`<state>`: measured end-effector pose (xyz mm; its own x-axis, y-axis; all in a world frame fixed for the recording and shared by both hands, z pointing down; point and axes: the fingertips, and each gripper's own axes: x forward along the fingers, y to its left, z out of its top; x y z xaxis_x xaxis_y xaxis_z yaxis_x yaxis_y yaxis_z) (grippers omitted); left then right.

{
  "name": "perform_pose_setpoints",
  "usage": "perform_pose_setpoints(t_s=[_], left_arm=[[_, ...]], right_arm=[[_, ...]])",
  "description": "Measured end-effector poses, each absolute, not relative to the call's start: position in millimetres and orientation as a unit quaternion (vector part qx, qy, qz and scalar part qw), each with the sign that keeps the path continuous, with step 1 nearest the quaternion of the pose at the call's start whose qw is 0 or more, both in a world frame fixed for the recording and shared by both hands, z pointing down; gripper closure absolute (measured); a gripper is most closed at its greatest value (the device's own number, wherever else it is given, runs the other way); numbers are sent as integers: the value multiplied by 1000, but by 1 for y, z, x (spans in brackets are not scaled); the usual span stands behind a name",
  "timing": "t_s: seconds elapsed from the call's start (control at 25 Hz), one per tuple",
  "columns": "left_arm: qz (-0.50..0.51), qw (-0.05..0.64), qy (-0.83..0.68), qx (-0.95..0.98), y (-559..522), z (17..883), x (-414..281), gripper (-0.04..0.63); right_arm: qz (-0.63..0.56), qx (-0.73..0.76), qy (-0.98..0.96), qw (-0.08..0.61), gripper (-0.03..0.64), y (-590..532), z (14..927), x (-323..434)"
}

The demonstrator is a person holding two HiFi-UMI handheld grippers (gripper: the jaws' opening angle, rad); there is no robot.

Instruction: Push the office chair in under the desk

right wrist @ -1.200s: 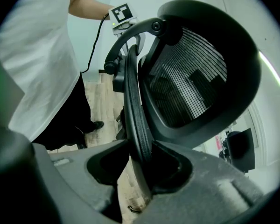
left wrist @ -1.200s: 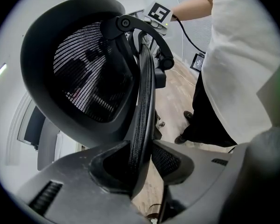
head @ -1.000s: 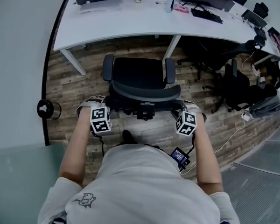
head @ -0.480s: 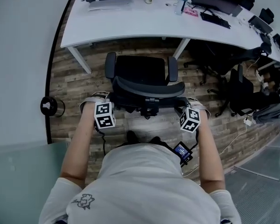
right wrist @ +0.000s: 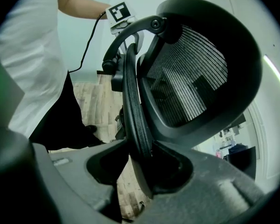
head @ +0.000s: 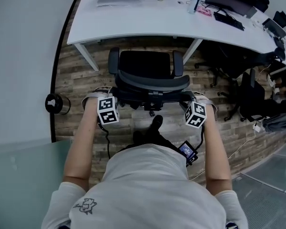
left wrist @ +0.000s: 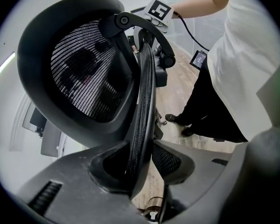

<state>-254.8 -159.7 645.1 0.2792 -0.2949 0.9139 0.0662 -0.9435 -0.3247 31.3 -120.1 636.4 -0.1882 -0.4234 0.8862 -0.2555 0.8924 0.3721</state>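
Note:
The black office chair (head: pixel 145 63) faces the white desk (head: pixel 148 18), its seat front close to the desk's edge. Its curved mesh backrest (head: pixel 152 85) is nearest me. My left gripper (head: pixel 114 99) is shut on the backrest's left end, my right gripper (head: pixel 185 99) on its right end. In the left gripper view the backrest rim (left wrist: pixel 144 101) runs down between the jaws of the left gripper (left wrist: pixel 142 160), which press on it. The right gripper view shows the same: the rim (right wrist: pixel 133 106) is pinched by the right gripper (right wrist: pixel 140 160).
Slanted white desk legs (head: pixel 88 56) (head: pixel 193 49) flank the chair. A small round bin (head: pixel 55 103) stands by the wall at left. Other black chairs (head: pixel 248 94) and cables crowd the right. A glass panel (head: pixel 19 171) is at lower left. The person's foot (head: pixel 155 124) is behind the chair.
The chair has rolled toward the desk, and both grippers went with it, still on the backrest. The person has stepped forward behind it.

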Motion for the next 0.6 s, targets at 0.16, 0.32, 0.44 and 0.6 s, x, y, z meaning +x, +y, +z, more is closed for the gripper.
perform_pose_setpoints(t_s=[0.16, 0.32, 0.44, 0.6], left_arm=[[-599, 149, 86, -782, -183, 648, -258, 449], [-604, 140, 95, -779, -205, 648, -257, 449], [-612, 134, 98, -773, -225, 649, -257, 449], [-616, 123, 106, -771, -254, 651, -252, 448]], right_arm=[[-80, 217, -770, 595, 460, -148, 638, 29], [-87, 205, -772, 596, 462, -176, 639, 30], [-93, 197, -773, 596, 465, -201, 639, 32], [-101, 190, -773, 596, 465, -236, 641, 36]])
